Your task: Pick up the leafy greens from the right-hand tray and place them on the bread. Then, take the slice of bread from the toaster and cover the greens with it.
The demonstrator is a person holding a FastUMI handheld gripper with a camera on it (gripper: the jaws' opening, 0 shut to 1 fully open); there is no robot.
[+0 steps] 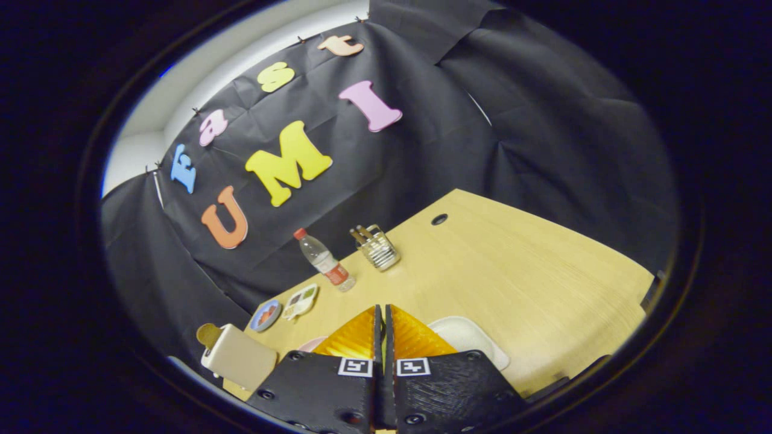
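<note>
The gripper [383,313] is hanging above the near part of the wooden desk [518,271], and its fingers [356,334] are standing pressed almost together with only a thin slit between them; whether a sliver of anything is sitting in that slit cannot be told. Each finger base is carrying a small square black-and-white marker, which holds a pattern and no readable words. Just behind the right finger a white tray [467,337] is lying on the desk, and the part of it that is showing looks bare; the leafy greens cannot be made out there. Behind the left finger the edge of a pink plate [313,343] is peeking out, its contents hidden by the fingers, so the bread on it cannot be seen. Left of the fingers, at the desk's near corner, a cream toaster [238,358] is standing with a tan slice of bread [208,334] sticking up out of its slot. Beyond the toaster a small round blue dish [265,315] is holding something reddish, and beside it a white divided tray [300,301] is carrying small bits of coloured food. Farther back a clear water bottle [325,261] with a red cap and a red label, too small to read, is standing upright, and near it a wire holder [377,247] is holding a few utensils.
</note>
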